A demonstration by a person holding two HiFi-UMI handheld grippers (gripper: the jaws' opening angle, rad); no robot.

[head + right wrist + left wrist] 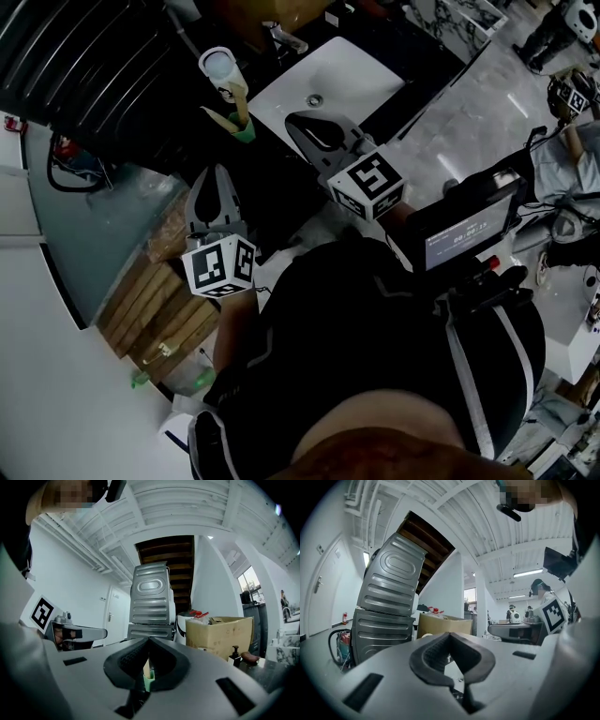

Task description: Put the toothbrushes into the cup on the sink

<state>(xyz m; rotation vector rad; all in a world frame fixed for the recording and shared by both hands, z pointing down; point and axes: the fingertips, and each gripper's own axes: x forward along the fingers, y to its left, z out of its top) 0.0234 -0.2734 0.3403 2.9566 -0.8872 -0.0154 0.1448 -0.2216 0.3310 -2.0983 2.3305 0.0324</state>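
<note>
The left gripper [214, 173] is hovering with its fingers closed on nothing. The right gripper [289, 117] is pointing, fingers pressed together tip to tip, towards the cream toothbrush with a green end [242, 129]. The toothbrush is resting on the dark counter [281, 202] left of the white sink basin [356, 80], just near of the white round cup [218, 64].

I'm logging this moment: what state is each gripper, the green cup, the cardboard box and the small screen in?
left gripper: shut, nothing between the jaws.
right gripper: shut, gripping nothing.
green cup: upright beside the sink, a toothbrush handle sticking out.
cardboard box: open at the top.
screen: lit.
</note>
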